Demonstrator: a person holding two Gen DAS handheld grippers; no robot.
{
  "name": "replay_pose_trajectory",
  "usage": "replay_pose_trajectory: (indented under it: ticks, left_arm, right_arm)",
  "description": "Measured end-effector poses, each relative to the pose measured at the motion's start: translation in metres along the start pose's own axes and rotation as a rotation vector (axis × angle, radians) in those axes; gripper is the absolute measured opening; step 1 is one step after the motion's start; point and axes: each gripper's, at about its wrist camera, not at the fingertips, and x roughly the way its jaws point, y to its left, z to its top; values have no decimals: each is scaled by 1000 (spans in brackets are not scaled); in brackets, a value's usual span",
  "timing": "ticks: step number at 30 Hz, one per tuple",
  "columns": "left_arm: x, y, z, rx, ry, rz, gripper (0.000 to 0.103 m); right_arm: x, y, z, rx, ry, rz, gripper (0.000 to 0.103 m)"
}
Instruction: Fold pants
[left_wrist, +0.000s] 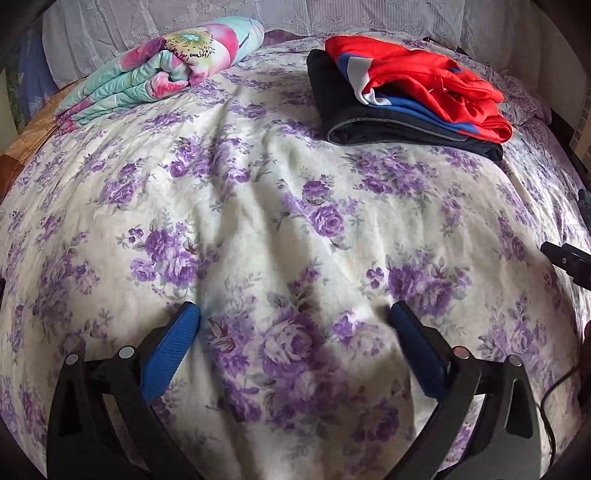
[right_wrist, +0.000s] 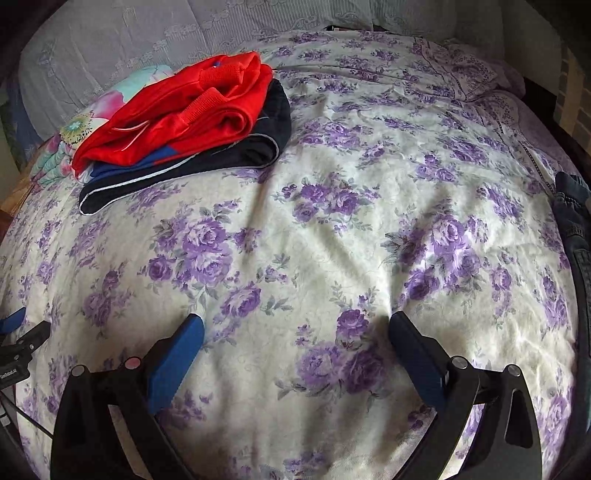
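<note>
The left gripper (left_wrist: 293, 314) and right gripper (right_wrist: 295, 325) hover spread and empty over the floral bedspread (right_wrist: 332, 240), so reach first for the dark denim pants (right_wrist: 574, 218) at the frame's right edge, pinching the waistband

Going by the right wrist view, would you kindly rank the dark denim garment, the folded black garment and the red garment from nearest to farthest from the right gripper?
Measured from the open right gripper:
1. Dark denim garment, at the bed's right edge, nearest.
2. Folded black garment, far left, bottom of the stack.
3. Red garment, on top of the black one, slightly farther back.
</note>
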Motion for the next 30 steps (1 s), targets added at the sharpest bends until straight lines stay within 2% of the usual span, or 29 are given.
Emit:
replay_pose_trajectory:
  ticks: [7, 17, 21, 23, 27, 30]
  left_arm:
    - [-3, -4, -2, -47, 4, 47, 99]
    - [-5, -4, -3, -84, 38, 49, 99]
    - [-1, -2, 5, -83, 95, 43, 99]
    - [2, 0, 11, -82, 155, 32, 99]
    - [8, 4, 22, -44, 293, -29, 99]
    - [7, 9, 22, -33, 328, -58, 99]
  right_arm:
    - [-4, -8, -2, 40, -28, 54, 100]
    - [3, 1, -1, -9, -7, -21, 100]
    - [3, 2, -2, -15, -4, -33, 100]
    - [2, 2, -3, -13, -2, -35, 100]
    - [-3, 4, -7, -5, 7, -58, 100]
    - [-14, 6, -21, 16, 1, -68, 100]
